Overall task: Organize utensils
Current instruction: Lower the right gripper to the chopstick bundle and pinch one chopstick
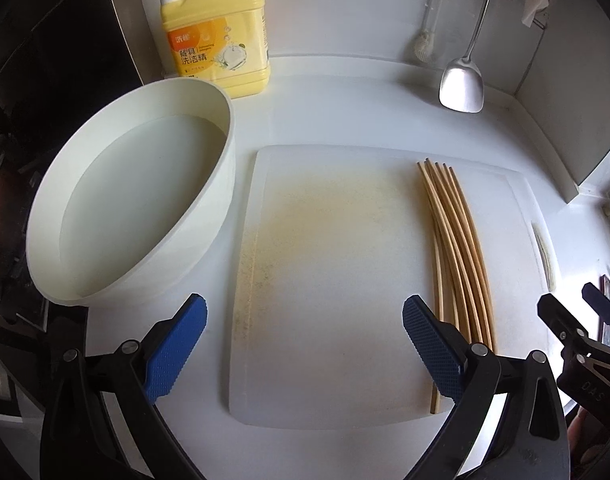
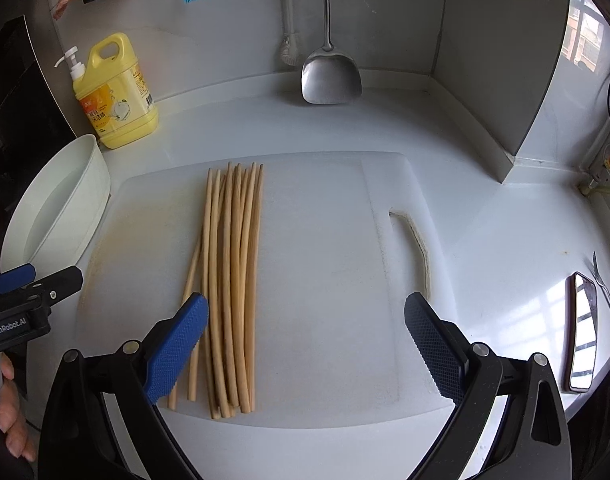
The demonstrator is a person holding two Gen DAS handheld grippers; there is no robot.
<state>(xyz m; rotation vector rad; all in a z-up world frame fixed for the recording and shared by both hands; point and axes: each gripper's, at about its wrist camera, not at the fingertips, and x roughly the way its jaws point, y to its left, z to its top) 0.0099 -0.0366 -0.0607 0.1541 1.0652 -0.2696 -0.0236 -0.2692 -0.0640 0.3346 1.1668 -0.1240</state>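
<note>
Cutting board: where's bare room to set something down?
Free: cutting board between chopsticks and its handle slot; also board left of the chopsticks, toward the basin. Counter behind is bare up to the detergent bottle and spatula.

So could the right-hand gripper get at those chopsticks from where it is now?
Probably yes. The right gripper is open, and the chopsticks lie bare on the cutting board just beside its left finger, nothing on top of them. It would need a small shift left.
</note>
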